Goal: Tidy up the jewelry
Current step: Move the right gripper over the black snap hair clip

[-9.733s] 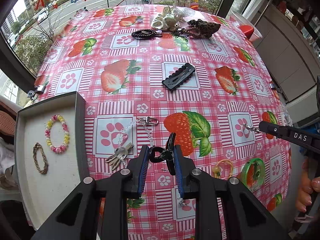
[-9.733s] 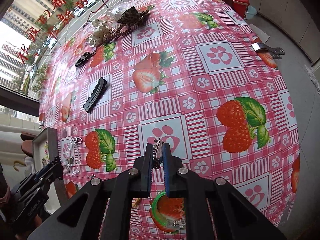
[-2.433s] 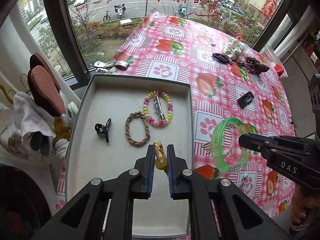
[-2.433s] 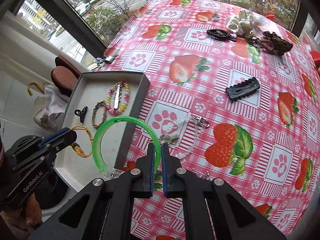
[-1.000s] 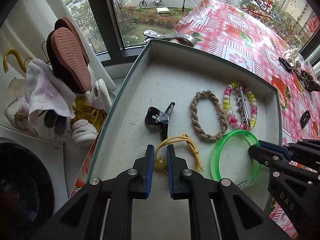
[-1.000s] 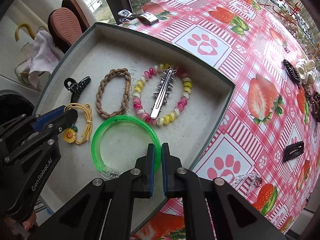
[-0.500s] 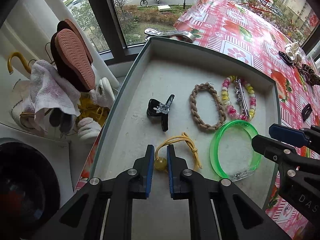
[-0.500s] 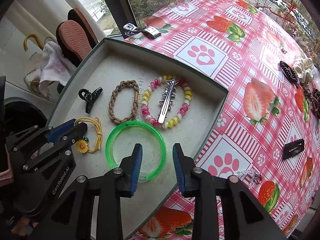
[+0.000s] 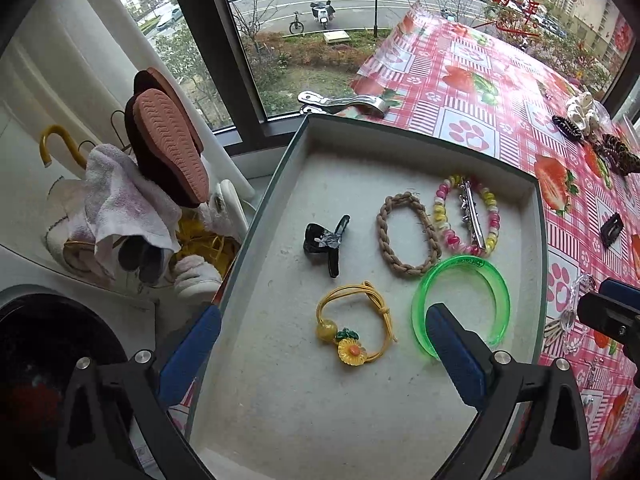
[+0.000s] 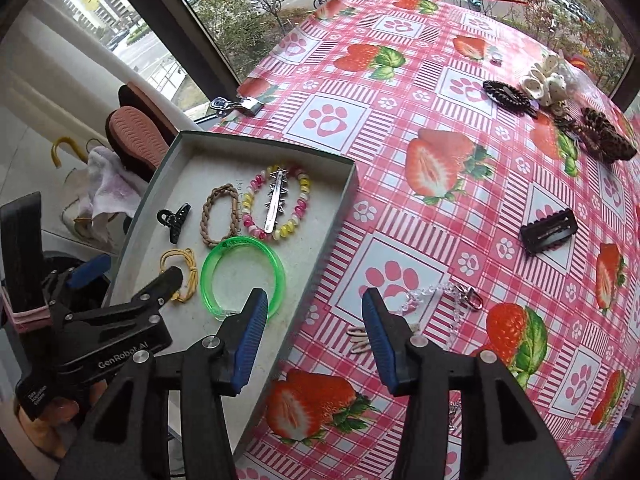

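1. The worktop [image 10: 460, 184] wears a red strawberry-and-paw cloth, and the grey tray [image 10: 344, 200] sits at its window-side corner. Every place below is given from that tray.

2. Inside the tray lie six pieces: the green bangle [image 9: 500, 292], the yellow flower hair tie [image 9: 352, 336], the braided tan band [image 9: 404, 236], the bead bracelet [image 9: 492, 216] with a silver spiked clip [image 9: 472, 216] across it, and a small black claw clip [image 9: 326, 240].

3. Outside the tray, just off its worktop-side wall, lie a clear bead chain with a metal clasp [image 10: 444, 296] and a few pale hairpins [image 10: 358, 338]. Farther from the tray are a black rectangular clip [image 10: 550, 230], then a dark comb clip [image 10: 506, 94], a white scrunchie [image 10: 546, 80] and a leopard-print piece [image 10: 608, 132].

4. The relation the next move likely turns on: the chain and hairpins are the nearest pieces outside the tray, and they lie directly under and between the fingers of the right claw [image 10: 314, 342], which straddles the tray wall. The chain's long axis runs away from the tray toward its clasp. The right hand is clearly the nearer.

5. The right claw is about half spread and widening, with nothing between its pads.

6. The left claw [image 9: 320, 340] hangs over the tray floor, spread to its widest, pads clear of the hair tie lying loose between them.
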The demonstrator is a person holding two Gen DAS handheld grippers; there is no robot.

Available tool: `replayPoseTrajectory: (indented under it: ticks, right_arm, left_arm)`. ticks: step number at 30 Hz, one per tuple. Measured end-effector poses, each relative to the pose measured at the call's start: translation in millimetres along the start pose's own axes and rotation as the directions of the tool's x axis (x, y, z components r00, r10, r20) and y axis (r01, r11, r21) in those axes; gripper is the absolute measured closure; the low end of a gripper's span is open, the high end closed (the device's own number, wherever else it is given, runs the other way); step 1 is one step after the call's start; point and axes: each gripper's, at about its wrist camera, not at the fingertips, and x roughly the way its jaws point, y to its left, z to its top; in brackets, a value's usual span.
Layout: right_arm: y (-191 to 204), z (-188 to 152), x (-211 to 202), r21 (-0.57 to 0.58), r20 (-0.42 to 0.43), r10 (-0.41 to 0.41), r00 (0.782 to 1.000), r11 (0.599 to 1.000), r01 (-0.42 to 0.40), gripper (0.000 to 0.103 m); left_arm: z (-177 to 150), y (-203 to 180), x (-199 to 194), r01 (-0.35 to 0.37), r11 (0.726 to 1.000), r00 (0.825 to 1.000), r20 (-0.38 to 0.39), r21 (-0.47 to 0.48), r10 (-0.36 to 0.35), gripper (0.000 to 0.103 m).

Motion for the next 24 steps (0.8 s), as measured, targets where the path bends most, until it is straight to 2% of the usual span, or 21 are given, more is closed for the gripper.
replayPoseTrajectory:
  ticks: [5, 7, 9, 15, 24]
  right_arm:
    - [-39.0, -18.9, -8.4, 0.119, -0.015, -0.002, 1.0, 0.993, 0.004, 0.05]
    - [-53.1, -27.0, -12.1, 0.157, -0.02, -0.007, 1.0, 0.988, 0.01, 0.045]
    - [-67.9, -35.8, -16.1, 0.193, -0.02, -0.008, 1.0, 0.981, 0.012, 0.031]
    - [-117.5, -63.7, -29.5, 0.317, -0.026, -0.043, 0.999, 0.947, 0.049, 0.018]
    - [-173.4, -93.2, -44.1, 0.436, -0.034, -0.071, 0.997, 0.896, 0.079, 0.018]
  left_arm:
    - [0.2, -11.8, -5.0, -0.005, 0.999, 1.0, 0.005, 0.046, 0.004, 0.0]
    - [0.1, -19.0, -10.0, 0.009, 0.998, 1.0, 0.013, 0.061, -0.009, 0.0]
    - [1.2, -28.1, -15.4, 0.019, 0.996, 1.0, 0.022, 0.083, -0.021, 0.0]
    - [3.7, -65.8, -30.2, 0.083, 0.982, 0.996, 0.017, 0.168, -0.087, 0.0]
    - [-3.1, -135.2, -45.4, 0.15, 0.935, 0.987, 0.011, 0.323, -0.163, 0.0]
